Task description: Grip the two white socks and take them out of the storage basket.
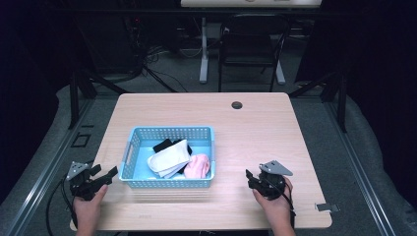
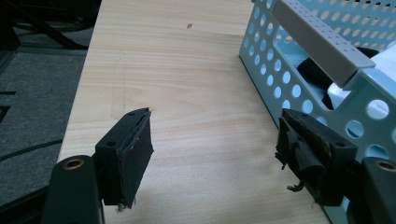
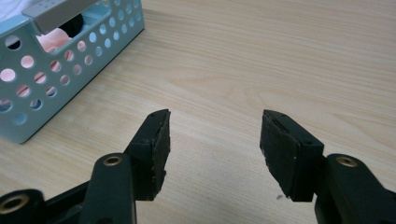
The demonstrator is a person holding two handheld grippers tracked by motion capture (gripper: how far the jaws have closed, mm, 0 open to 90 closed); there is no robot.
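Both claws spread and empty, left claw [image 1: 105, 177] just beside the basket [image 1: 169, 184], right claw [image 1: 252, 179] apart on the bench [image 1: 255, 132]; I risk shoving the basket reaching for the socks [image 1: 169, 160].

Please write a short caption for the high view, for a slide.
Two open grippers, left gripper and right gripper, rest beside a blue basket of socks on a wooden table.
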